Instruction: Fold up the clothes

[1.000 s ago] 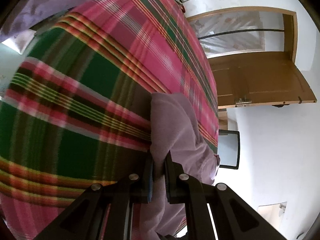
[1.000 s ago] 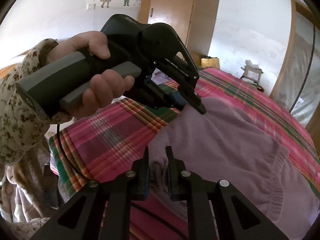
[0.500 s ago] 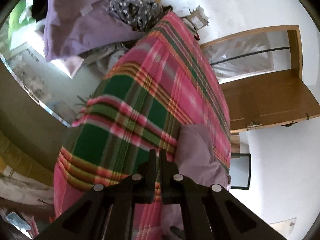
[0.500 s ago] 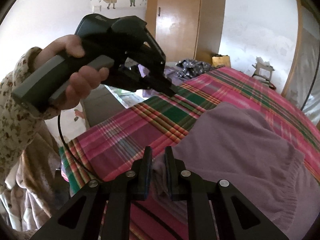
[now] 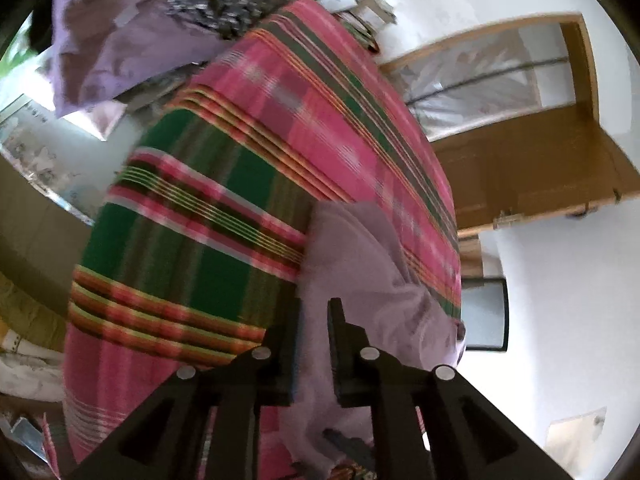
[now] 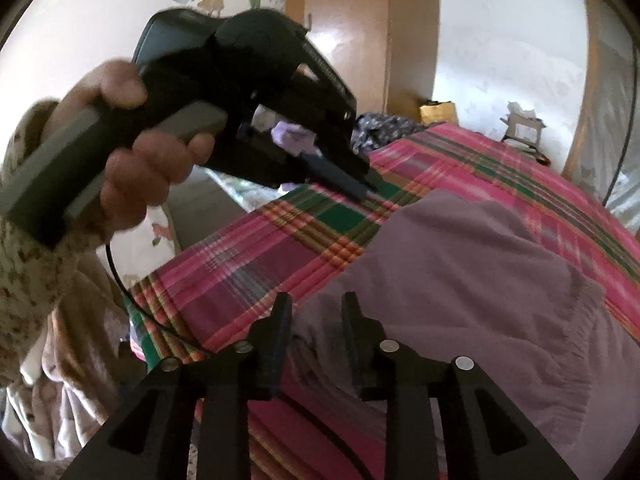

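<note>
A folded mauve sweater (image 6: 460,280) lies on the bed's pink and green plaid blanket (image 6: 260,264). My right gripper (image 6: 316,314) is low over the sweater's near corner. Its jaws are opening, and the fabric lies loose between them without being pinched. A hand (image 6: 132,152) holds my left gripper (image 6: 362,186) in the air over the blanket, off the sweater's far left corner. In the left wrist view the left gripper (image 5: 316,320) has its jaws opening a narrow gap with nothing in them. The sweater (image 5: 360,256) shows behind them.
A heap of purple and dark patterned clothes (image 5: 120,40) sits past the bed's far end. A wooden door (image 5: 520,160) stands open to the right, and a wardrobe (image 6: 340,40) is at the back. A floral sleeve (image 6: 24,264) and a black cable (image 6: 116,272) are at the left.
The left gripper let go of the sweater's edge, lifted off over the blanket and closed empty, then parted slightly. The right gripper's jaws spread off the corner they pinched.
</note>
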Available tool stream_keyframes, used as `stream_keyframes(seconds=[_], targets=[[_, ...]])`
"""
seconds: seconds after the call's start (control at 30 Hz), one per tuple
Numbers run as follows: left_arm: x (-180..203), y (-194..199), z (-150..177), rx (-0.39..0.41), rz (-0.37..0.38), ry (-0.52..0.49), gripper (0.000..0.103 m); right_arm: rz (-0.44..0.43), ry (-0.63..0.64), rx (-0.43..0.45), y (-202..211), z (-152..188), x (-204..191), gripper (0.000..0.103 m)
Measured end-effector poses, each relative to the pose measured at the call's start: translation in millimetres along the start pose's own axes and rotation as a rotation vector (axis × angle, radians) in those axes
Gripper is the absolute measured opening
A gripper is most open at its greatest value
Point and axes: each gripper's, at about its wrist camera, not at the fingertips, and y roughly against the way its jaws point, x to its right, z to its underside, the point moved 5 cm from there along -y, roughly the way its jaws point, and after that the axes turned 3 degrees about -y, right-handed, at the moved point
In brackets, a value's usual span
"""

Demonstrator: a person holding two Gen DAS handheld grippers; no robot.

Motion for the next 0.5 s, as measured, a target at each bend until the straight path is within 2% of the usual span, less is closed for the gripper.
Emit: stream_keyframes(seconds=[0.13, 0.3, 0.5], targets=[[17, -11, 10, -0.021, -0.001, -0.044, 0.014, 0.014, -0.044, 0.053, 22, -1, 17, 0.029], [37, -24, 24, -0.050, -0.013, -0.093, 0.019, 0.107, -0.121, 0.094, 47, 6, 53, 0.030], [65, -26, 41, -0.021, -0.035, -0.178, 0.019, 0.218, -0.248, 0.091, 67, 28, 105, 0.030]])
